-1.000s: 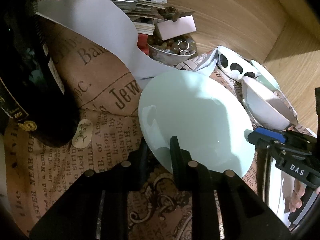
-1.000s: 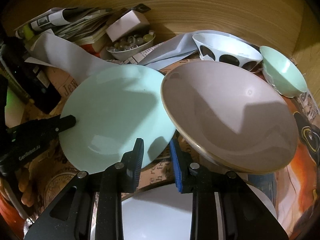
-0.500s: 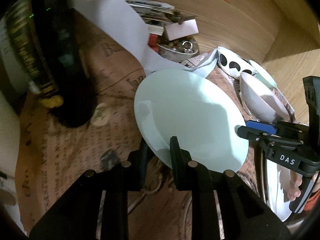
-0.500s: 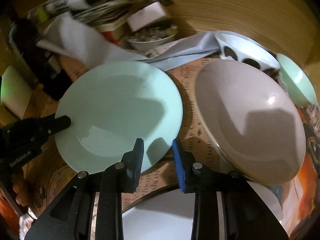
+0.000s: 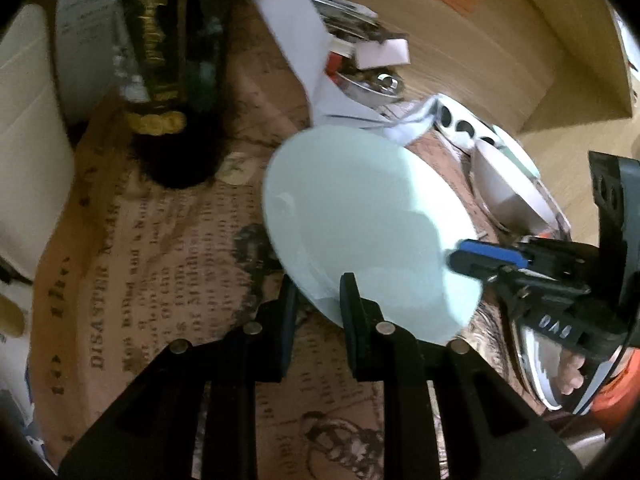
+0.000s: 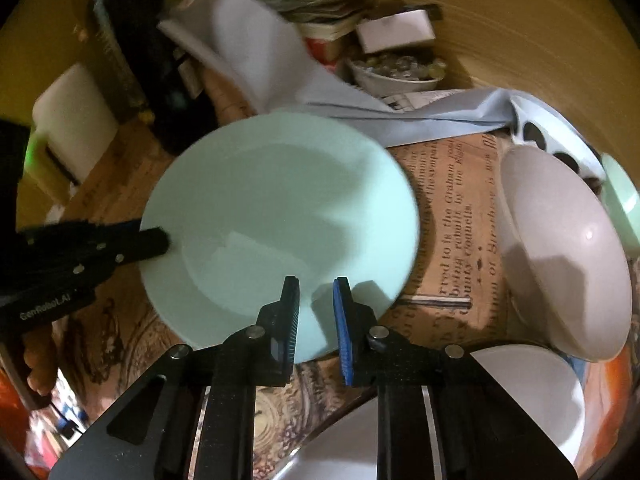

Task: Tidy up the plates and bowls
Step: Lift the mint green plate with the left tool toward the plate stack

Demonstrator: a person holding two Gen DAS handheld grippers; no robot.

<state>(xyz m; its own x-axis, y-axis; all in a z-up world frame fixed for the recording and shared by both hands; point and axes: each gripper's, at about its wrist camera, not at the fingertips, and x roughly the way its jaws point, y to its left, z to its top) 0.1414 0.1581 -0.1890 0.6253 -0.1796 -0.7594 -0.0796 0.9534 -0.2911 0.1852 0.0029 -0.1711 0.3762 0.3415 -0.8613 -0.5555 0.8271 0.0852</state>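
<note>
Both tools clamp one mint plate; three bowls sit beside.

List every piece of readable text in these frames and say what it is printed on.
"GenRobot.AI": body of the left gripper, seen from the right wrist.
"DISASTER": newspaper-print table cover.
"the Graham": same cover, right wrist view.
Gold lettering on the dark bottle: too blurred.
White letters on the right gripper, seen upside down: unclear.
Remaining newsprint: too small or blurred.

Each wrist camera looked steeply down along its own tongs, close above the table. Both views shared the pale green plate just beyond the fingertips.
</note>
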